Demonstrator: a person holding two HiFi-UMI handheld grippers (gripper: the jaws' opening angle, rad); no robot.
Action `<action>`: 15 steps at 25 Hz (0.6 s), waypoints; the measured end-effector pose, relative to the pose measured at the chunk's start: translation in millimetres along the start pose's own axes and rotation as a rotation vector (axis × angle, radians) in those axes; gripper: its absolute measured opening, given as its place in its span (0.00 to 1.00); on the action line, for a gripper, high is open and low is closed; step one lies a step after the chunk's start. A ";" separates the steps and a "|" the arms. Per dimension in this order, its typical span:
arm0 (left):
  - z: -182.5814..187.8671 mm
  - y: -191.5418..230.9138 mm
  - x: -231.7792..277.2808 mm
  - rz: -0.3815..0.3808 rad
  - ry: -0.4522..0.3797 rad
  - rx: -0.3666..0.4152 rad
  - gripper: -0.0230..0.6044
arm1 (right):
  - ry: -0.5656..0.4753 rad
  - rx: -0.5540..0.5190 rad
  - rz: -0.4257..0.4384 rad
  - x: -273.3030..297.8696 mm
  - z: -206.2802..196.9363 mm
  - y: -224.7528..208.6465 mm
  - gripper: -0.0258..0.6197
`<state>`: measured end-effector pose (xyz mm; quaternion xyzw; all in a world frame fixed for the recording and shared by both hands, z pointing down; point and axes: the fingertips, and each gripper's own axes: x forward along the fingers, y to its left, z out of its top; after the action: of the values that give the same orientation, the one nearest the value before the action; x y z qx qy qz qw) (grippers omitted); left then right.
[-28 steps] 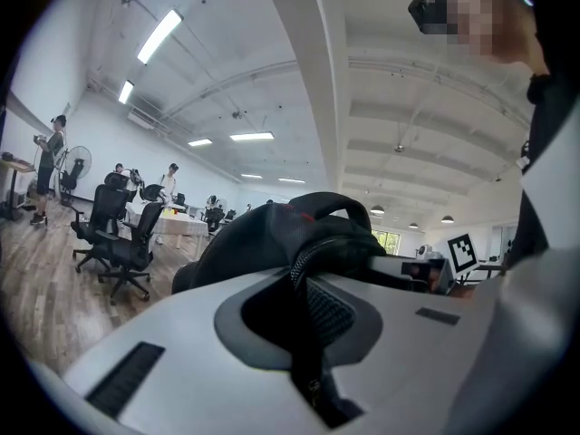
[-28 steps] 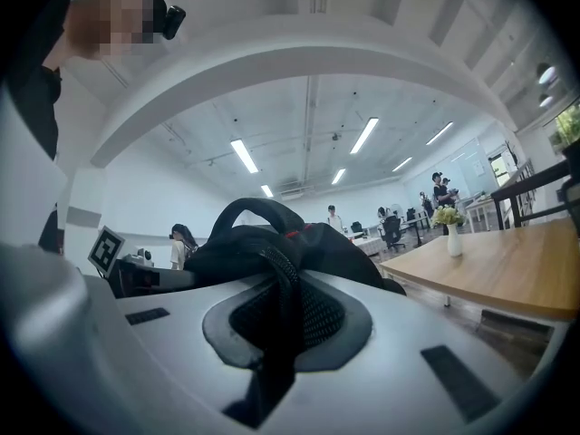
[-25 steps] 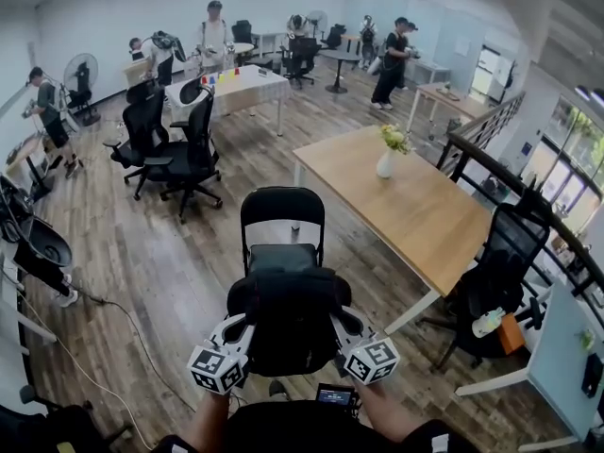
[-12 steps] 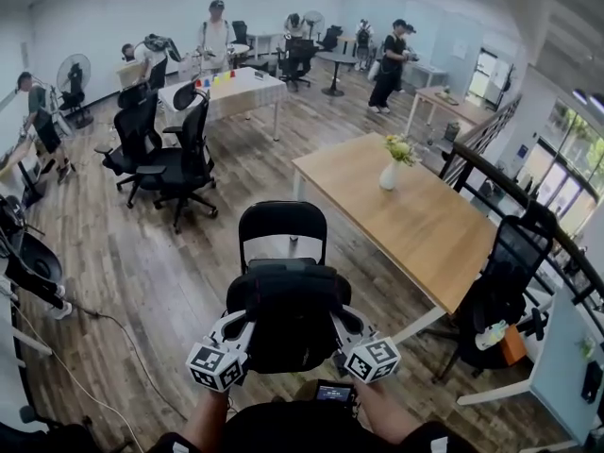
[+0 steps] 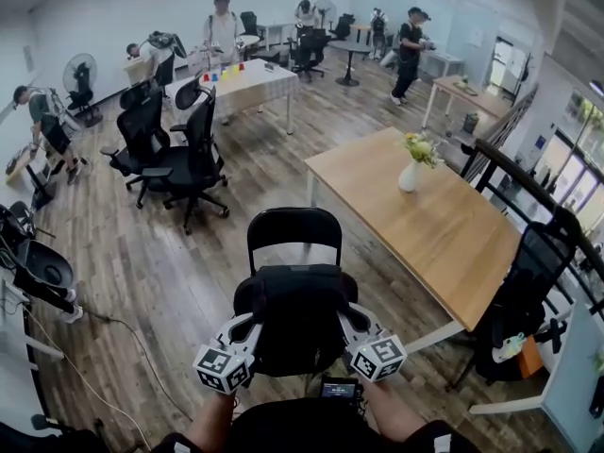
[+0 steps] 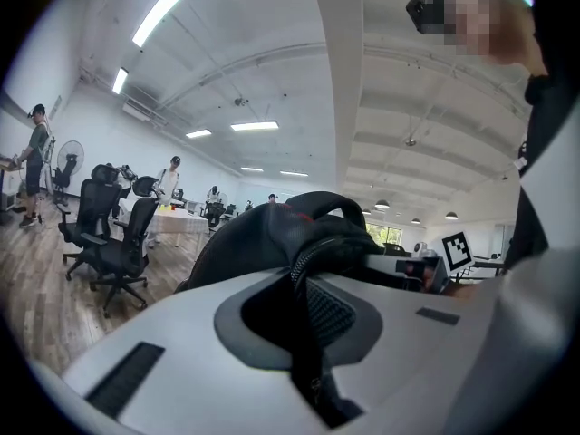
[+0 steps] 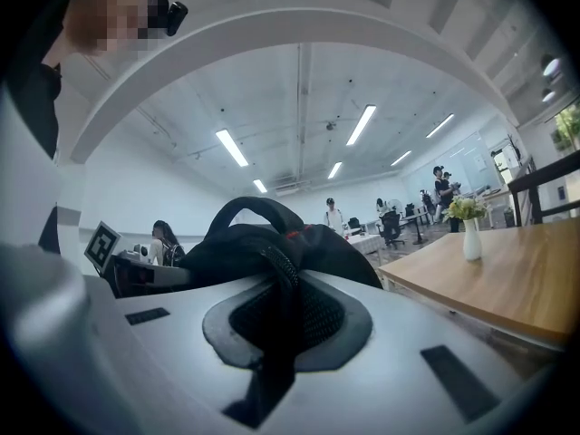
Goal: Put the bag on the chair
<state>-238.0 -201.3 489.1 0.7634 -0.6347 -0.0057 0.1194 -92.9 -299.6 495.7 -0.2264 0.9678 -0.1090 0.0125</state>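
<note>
A black backpack (image 5: 294, 314) hangs in the air between my two grippers, just in front of me. My left gripper (image 5: 247, 326) is shut on a strap of the bag (image 6: 308, 315) at its left side. My right gripper (image 5: 345, 321) is shut on a strap of the bag (image 7: 281, 320) at its right side. A black folding chair (image 5: 293, 229) stands right beyond the bag, its backrest facing me from the far side. The bag hides most of the seat.
A long wooden table (image 5: 429, 220) with a white flower vase (image 5: 410, 175) stands to the right of the chair. Black office chairs (image 5: 184, 154) stand at the back left, another (image 5: 528, 295) at the right. Several people stand far back. A cable (image 5: 113, 324) runs on the floor at left.
The view has shifted slightly, so the folding chair sits a little lower and further right. The bag stays held between both grippers in the same way.
</note>
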 end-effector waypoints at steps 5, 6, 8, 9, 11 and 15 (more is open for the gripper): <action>-1.0 22.4 45.5 0.027 0.023 -0.006 0.07 | 0.006 0.016 0.014 33.8 -3.0 -39.6 0.08; 0.0 28.1 53.6 0.032 0.026 -0.005 0.07 | 0.004 0.017 0.021 41.7 -2.9 -46.2 0.08; 3.1 40.2 70.2 0.037 0.033 -0.005 0.07 | -0.003 0.019 0.031 58.9 -2.0 -59.8 0.08; 4.6 45.3 78.9 0.038 0.038 -0.008 0.07 | -0.006 0.022 0.035 67.1 -1.1 -67.1 0.08; 6.7 52.0 97.3 0.039 0.049 -0.019 0.07 | -0.007 0.029 0.042 80.2 1.4 -83.1 0.08; 14.8 61.9 133.3 0.065 0.056 -0.042 0.07 | 0.005 0.026 0.081 100.1 10.6 -114.0 0.08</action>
<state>-274.5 -343.5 505.5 0.7396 -0.6553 0.0063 0.1532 -132.2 -445.5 512.6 -0.1865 0.9748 -0.1214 0.0174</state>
